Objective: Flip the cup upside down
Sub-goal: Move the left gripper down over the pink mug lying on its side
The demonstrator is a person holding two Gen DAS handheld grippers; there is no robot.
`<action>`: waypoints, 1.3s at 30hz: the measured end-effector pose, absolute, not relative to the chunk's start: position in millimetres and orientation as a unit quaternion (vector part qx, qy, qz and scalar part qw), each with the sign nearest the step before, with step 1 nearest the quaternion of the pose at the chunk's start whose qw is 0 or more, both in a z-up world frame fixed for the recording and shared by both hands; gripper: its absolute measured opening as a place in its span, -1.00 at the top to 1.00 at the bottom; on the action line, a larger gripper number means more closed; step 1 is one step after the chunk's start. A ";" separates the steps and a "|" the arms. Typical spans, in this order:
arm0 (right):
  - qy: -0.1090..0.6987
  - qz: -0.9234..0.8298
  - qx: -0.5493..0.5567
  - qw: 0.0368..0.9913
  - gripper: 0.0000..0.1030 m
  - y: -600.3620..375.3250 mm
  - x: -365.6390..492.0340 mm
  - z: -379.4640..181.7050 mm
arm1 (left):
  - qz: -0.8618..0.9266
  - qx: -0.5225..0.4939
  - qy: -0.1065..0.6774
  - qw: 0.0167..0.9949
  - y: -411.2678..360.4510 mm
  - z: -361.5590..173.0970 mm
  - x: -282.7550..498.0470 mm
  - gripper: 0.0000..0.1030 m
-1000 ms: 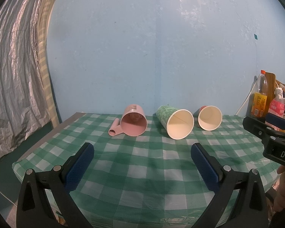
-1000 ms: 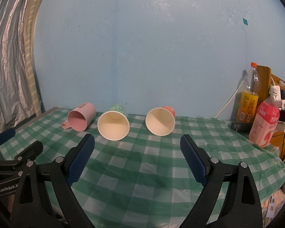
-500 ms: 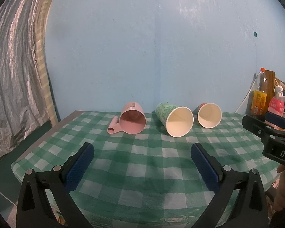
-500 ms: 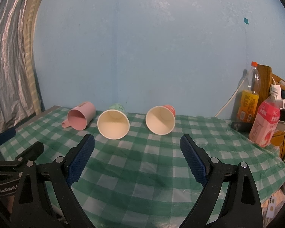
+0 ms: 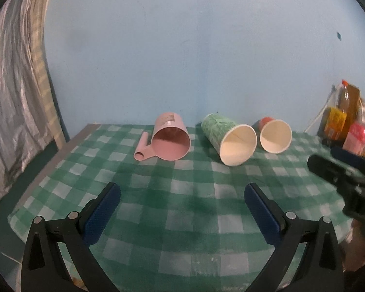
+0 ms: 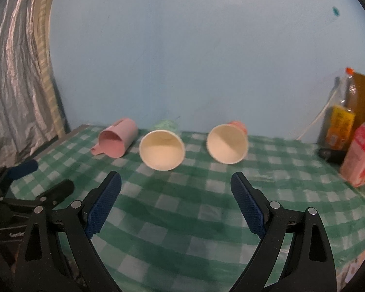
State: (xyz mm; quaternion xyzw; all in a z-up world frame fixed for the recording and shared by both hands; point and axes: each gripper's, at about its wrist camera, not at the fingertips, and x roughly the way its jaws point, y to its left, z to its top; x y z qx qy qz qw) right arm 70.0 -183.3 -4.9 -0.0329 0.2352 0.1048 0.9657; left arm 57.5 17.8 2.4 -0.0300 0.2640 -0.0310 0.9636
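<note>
You are holding both grippers above the near part of a green-checked tablecloth (image 5: pixel 182 209), jaws spread wide and gripping nothing. Three cups are lying on their sides in a row ahead of you, mouths facing the cameras, none yet turned over. Ahead of your left gripper (image 5: pixel 182 196), the pink handled cup (image 5: pixel 170 141) is lying slightly left of centre, its handle resting on the cloth, and the green-patterned paper cup (image 5: pixel 227 140) is lying just right of centre. The red-patterned paper cup (image 5: pixel 275 135) is sitting further right. Ahead of your right gripper (image 6: pixel 176 186), the green-patterned paper cup (image 6: pixel 161 149) is lying near the left fingertip line and the red-patterned paper cup (image 6: pixel 227 143) near the right one, with open cloth between you and them. Off to the far right, an orange-labelled bottle (image 6: pixel 342 121) and a pink-labelled bottle (image 6: pixel 361 150) are standing near the table edge.
</note>
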 end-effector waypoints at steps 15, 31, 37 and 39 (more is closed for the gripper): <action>0.320 0.158 -0.034 0.933 -0.76 -151.5 156.9 28.4 | -0.001 -0.021 0.342 0.939 39.7 29.3 149.6 -0.99; 0.408 0.152 -0.020 0.900 -0.76 -126.8 249.3 33.9 | 0.005 -0.038 0.443 0.896 43.7 15.1 258.4 -0.99; 0.432 0.138 -0.017 0.891 -0.76 -126.8 275.9 25.7 | 0.001 -0.066 0.475 0.878 44.4 -2.0 289.4 -0.99; 0.435 0.136 -0.022 0.890 -0.76 -126.0 278.2 23.3 | -0.001 -0.067 0.478 0.876 42.9 -5.6 295.3 -0.99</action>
